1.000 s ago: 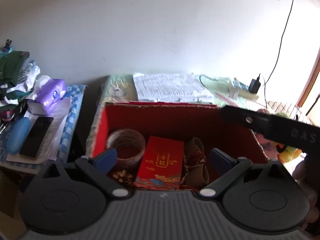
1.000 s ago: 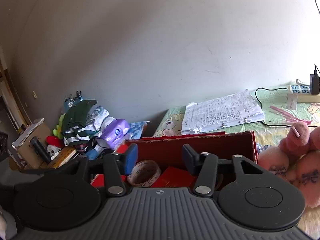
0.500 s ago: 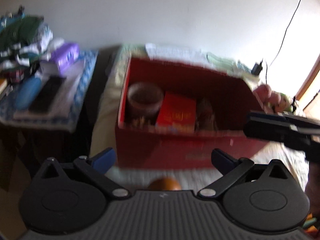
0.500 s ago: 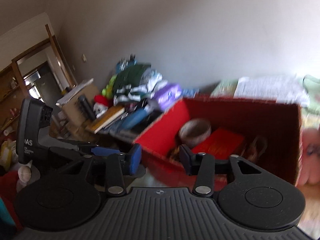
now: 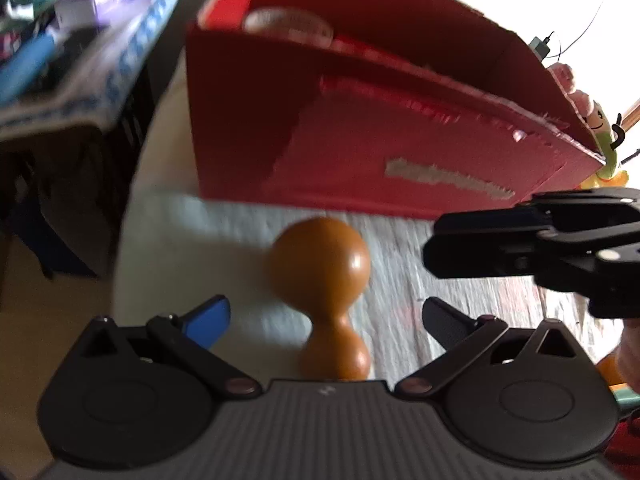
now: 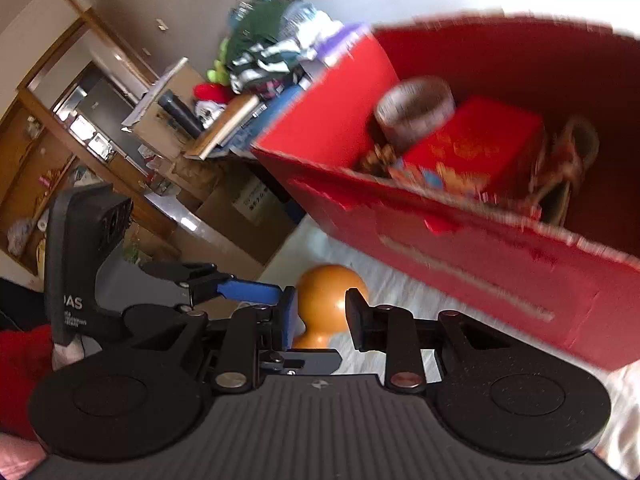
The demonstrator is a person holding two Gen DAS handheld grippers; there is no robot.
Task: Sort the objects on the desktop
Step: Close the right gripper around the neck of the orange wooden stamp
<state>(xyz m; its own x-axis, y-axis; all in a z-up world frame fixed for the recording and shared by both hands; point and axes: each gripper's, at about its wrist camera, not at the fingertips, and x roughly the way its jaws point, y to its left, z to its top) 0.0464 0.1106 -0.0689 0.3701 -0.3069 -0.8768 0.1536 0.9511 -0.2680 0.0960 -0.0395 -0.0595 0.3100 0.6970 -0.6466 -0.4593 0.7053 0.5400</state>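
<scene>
Fingers of both grippers flank orange gourd.

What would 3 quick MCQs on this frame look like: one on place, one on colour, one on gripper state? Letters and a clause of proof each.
1. The wooden gourd lies:
A. in the box
B. on the white cloth in front of the red cardboard box
C. on the side table

2. The envelope in the box is:
A. red
B. green
C. white

3. The left gripper is:
A. shut on the gourd
B. open, fingers either side of the gourd
C. out of view

Answers:
1 B, cloth shows beneath it.
2 A, red with gold print.
3 B, gaps show on both sides.
</scene>
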